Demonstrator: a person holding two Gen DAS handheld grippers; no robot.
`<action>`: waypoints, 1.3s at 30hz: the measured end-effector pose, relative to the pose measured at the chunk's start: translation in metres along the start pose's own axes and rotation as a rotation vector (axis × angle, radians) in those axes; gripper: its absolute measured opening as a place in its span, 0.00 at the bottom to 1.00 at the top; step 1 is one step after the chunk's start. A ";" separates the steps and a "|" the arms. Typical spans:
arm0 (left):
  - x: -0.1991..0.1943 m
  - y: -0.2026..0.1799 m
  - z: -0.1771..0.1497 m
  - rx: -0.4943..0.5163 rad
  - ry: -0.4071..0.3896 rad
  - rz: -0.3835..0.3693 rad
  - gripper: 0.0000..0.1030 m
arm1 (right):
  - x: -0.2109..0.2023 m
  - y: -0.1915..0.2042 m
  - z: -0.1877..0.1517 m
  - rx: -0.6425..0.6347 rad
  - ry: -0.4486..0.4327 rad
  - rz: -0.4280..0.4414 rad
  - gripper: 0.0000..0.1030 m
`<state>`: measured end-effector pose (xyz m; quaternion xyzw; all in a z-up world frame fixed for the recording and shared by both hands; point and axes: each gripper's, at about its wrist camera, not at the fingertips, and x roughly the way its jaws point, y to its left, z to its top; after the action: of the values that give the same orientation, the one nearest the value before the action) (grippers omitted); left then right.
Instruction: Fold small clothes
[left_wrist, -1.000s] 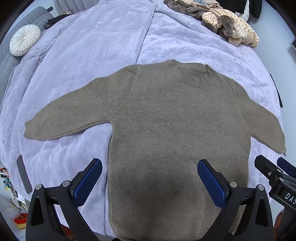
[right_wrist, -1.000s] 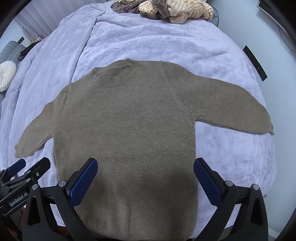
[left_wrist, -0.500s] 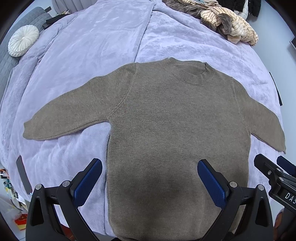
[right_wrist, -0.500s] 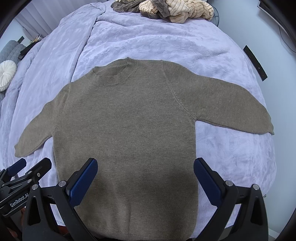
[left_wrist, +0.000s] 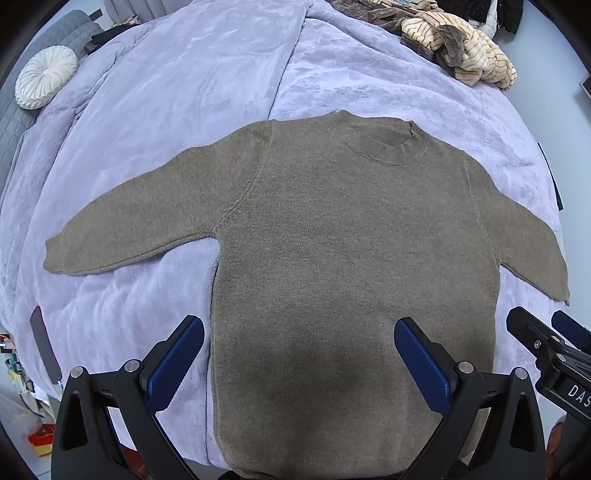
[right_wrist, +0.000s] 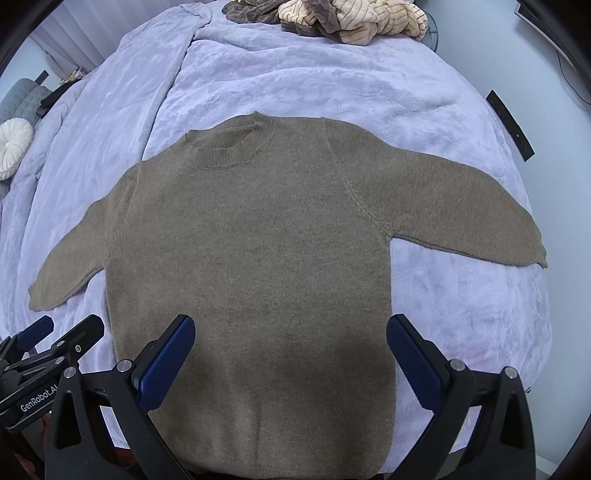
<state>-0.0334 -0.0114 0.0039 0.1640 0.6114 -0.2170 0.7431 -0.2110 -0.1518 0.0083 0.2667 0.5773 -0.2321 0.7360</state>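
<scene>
Sweater (left_wrist: 351, 258) in olive-brown knit lies spread face-up on the lavender bedspread (left_wrist: 184, 92), its hem nearest you and its long axis running straight away from the jaws toward the collar (left_wrist: 380, 144).

Your left gripper (left_wrist: 299, 360) hovers over the lower body of the garment with jaws spread wide, one blue pad just off the sweater's left side seam over bare bedspread, the other above the knit; nothing is pinched. Your right gripper (right_wrist: 290, 358) hangs beside it, jaws likewise spread and empty, straddling the lower body above the hem (right_wrist: 288, 469).

Farther out, the left sleeve (left_wrist: 129, 229) reaches sideways to your left, and the right sleeve (right_wrist: 461, 214) stretches to your right, both flat and at a wide angle to the body. By the look of it no fold is made yet. Judged from this layout, each sleeve lies on its own gripper's side, so the left sleeve is the nearer reach for your left hand, the right sleeve for your right.

Beyond the collar, a heap of striped clothes (right_wrist: 351, 18) sits at the bed's far edge, well apart from the sweater.
</scene>
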 end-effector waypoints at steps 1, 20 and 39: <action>0.000 0.000 0.000 -0.001 0.001 -0.002 1.00 | 0.001 0.000 -0.001 0.000 0.000 -0.001 1.00; 0.007 0.020 -0.002 -0.015 -0.002 -0.002 1.00 | 0.006 -0.009 -0.001 0.021 0.027 -0.007 1.00; 0.045 0.056 -0.005 -0.064 0.025 -0.046 1.00 | 0.023 0.024 -0.011 -0.012 0.064 0.019 1.00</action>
<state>-0.0013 0.0335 -0.0423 0.1288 0.6310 -0.2120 0.7350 -0.1989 -0.1274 -0.0131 0.2750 0.5993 -0.2132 0.7210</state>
